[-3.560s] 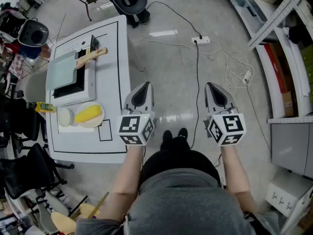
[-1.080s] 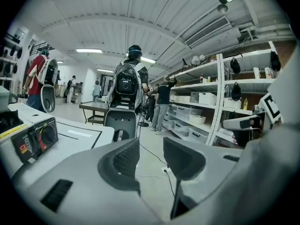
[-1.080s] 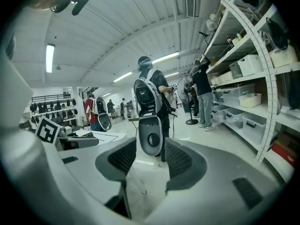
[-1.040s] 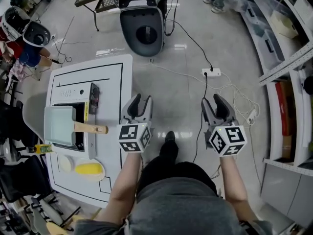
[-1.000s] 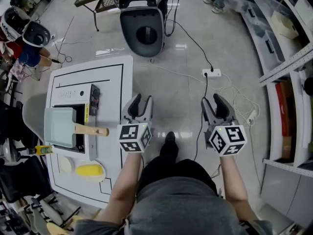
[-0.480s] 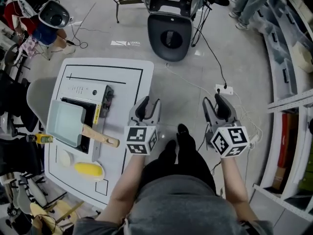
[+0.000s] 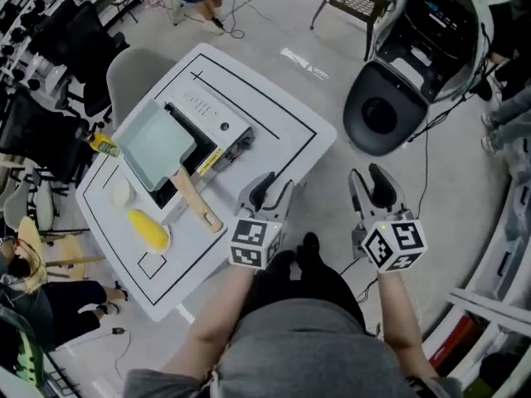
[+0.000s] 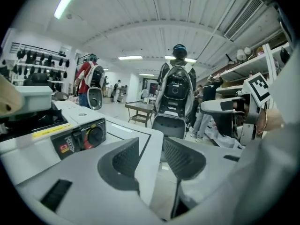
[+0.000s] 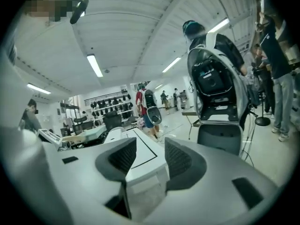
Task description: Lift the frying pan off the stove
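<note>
A rectangular pale green frying pan (image 7: 158, 145) with a wooden handle (image 7: 197, 206) rests on the portable stove (image 7: 217, 131) on the white table (image 7: 274, 131). In the head view my left gripper (image 7: 272, 193) hovers at the table's near edge, a short way right of the handle's end. Its jaws are opening, with nothing between them. In the left gripper view the stove's knob (image 8: 89, 136) is close at the left, and the handle's tip (image 8: 7, 101) shows at the frame's edge. My right gripper (image 7: 375, 191) hangs over the floor, open and empty.
A plate with a yellow food item (image 7: 148, 230), a small white dish (image 7: 122, 193) and a yellow bottle (image 7: 101, 143) stand on the table's left part. A black and white machine (image 7: 390, 106) stands on the floor beyond the table. Chairs crowd the left side.
The head view has swung, so the table now lies diagonally ahead at the left. Both grippers have come closer to the table; the left one now reaches its edge. The pan stays on the stove.
</note>
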Demonstrator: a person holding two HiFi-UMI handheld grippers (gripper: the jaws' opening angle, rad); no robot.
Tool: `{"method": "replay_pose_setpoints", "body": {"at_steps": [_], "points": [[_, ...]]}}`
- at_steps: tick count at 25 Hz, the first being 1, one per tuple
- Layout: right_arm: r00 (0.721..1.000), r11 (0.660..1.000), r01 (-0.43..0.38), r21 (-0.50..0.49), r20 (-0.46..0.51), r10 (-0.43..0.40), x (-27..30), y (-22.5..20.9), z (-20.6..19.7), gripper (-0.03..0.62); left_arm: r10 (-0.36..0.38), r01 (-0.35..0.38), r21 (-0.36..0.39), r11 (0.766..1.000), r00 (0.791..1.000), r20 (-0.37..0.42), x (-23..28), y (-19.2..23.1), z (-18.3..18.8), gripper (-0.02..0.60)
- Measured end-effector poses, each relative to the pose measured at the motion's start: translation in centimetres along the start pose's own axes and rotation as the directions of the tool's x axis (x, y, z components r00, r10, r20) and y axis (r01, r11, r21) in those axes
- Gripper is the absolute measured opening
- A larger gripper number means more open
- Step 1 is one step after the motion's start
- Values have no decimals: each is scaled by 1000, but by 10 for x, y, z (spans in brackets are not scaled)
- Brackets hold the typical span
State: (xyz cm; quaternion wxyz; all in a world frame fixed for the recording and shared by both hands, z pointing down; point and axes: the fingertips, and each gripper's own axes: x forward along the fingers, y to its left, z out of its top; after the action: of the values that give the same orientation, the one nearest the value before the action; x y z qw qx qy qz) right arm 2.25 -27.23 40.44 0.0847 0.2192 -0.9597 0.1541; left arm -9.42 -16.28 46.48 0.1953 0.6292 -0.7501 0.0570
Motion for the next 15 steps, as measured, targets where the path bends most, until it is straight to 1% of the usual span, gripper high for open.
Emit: {"method": "replay_pose_setpoints", "body": {"at_steps": [3,5,7,10,13,15], "points": [[990,991,-135,-20,-43,135,29,17,3,184,116,-116,-52,992,993,9,-14,14,-4,153],[972,974,-225,-27,-70,223,45,33,3,184,194,-193,-87,977,981,6,-28,22,-10,153],[949,952,-305,-34,-97,300,59,52,-1,184,264,-263,-116,958,964,-4,-44,31,-20,153],[902,908,-417,-39,-140,408,77,89,-10,184,372,-371,-160,915,928,-21,-74,50,-37,153],[847,857,-514,-39,-179,501,88,127,-21,184,473,-469,-202,860,880,-29,-110,66,-49,153],[812,824,-565,-34,-198,549,91,151,-28,184,528,-521,-226,823,848,-34,-132,74,-58,153]]}}
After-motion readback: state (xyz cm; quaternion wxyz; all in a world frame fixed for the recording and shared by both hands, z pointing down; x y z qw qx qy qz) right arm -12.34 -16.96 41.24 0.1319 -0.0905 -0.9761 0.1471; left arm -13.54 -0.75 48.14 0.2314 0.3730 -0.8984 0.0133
